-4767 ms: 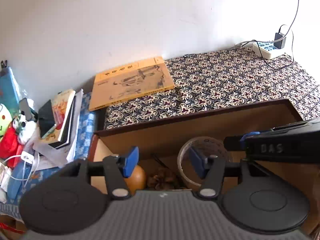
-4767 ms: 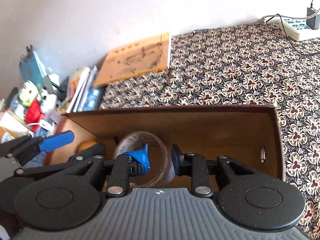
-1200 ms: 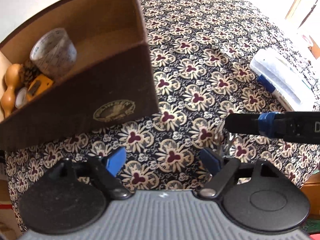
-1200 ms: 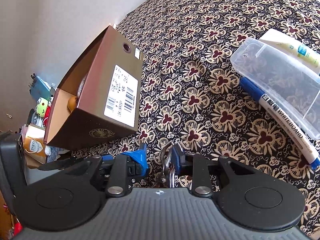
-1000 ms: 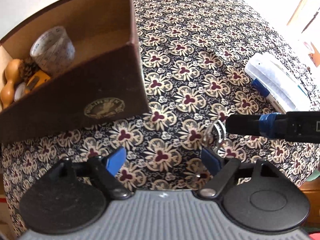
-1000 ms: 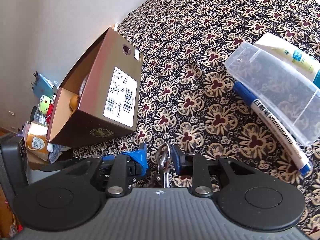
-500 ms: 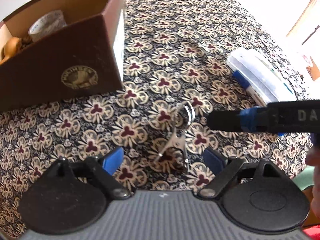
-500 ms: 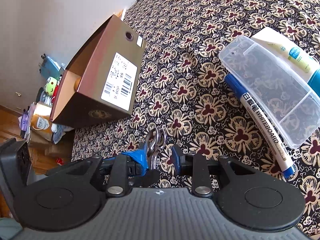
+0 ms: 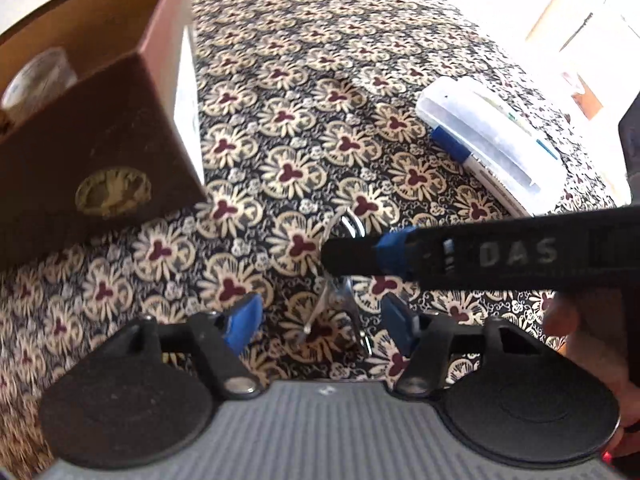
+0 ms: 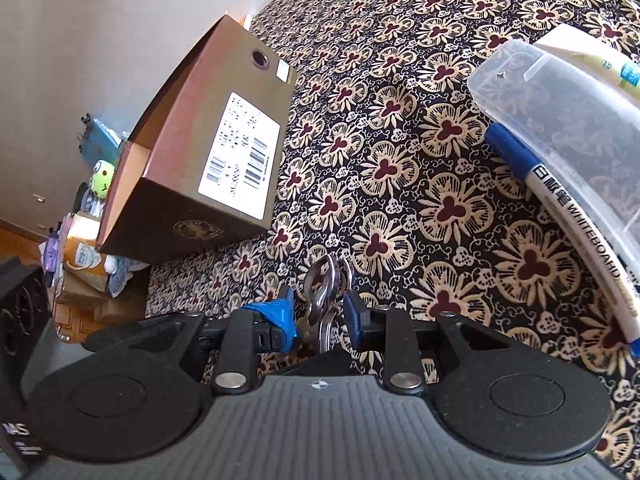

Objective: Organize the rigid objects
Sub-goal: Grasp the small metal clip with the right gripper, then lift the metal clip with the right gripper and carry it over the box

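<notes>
My right gripper (image 10: 318,316) is shut on a metal key ring (image 10: 323,284) with a clip hanging from it, held just above the flowered cloth (image 10: 400,184). In the left wrist view the right gripper's finger (image 9: 360,256) crosses from the right, and the key ring (image 9: 340,300) dangles below it. My left gripper (image 9: 320,320) is open and holds nothing; the key ring hangs just ahead of its fingertips. The open brown box (image 9: 100,152) stands to the left with a tape roll (image 9: 36,80) inside; its labelled side (image 10: 236,152) faces the right wrist view.
A clear plastic case (image 10: 560,120), a blue whiteboard marker (image 10: 568,220) and a pale tube (image 10: 600,60) lie at the right on the cloth. Toys and packages (image 10: 88,220) are piled beyond the table's left edge. A hand (image 9: 592,344) holds the right gripper.
Both grippers left the box and came to the near cloth. The right gripper took hold of the key ring and lifted it; the left gripper drew back, still open.
</notes>
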Demonstrator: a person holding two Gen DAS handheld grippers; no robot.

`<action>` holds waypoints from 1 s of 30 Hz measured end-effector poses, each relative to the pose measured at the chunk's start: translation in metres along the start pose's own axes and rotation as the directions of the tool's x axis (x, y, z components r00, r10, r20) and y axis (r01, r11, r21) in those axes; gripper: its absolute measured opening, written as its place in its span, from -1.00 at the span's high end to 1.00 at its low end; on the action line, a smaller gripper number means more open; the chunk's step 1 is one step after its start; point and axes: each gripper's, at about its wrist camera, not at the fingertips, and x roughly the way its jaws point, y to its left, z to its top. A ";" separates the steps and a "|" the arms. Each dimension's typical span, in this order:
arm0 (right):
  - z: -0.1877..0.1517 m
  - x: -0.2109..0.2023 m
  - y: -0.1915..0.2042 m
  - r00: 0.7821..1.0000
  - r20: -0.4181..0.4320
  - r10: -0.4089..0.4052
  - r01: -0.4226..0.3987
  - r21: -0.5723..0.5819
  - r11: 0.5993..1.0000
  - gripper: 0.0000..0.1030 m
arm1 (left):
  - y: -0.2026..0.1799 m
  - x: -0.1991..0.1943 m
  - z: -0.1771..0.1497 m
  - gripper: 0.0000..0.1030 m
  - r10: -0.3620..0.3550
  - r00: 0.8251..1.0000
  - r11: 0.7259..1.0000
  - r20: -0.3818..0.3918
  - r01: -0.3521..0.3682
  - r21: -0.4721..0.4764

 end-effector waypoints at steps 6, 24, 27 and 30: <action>-0.002 0.008 -0.001 1.000 0.030 0.001 -0.003 0.051 0.999 0.83 | 0.001 0.004 0.008 -0.19 -0.029 1.000 0.997 0.000 0.029 0.077; -0.011 0.004 0.004 0.997 0.069 -0.018 0.020 -0.032 0.999 0.96 | -0.007 -0.002 0.007 0.73 -0.013 0.999 0.994 0.032 0.010 0.105; -0.011 -0.005 0.003 0.998 0.065 -0.019 0.022 -0.046 0.999 0.96 | -0.015 -0.006 0.005 0.73 -0.018 0.998 0.995 0.060 0.013 0.095; -0.011 -0.019 0.001 0.997 0.078 -0.020 0.025 -0.061 0.998 0.96 | -0.025 -0.013 0.005 0.73 -0.031 0.995 0.996 0.095 0.023 0.085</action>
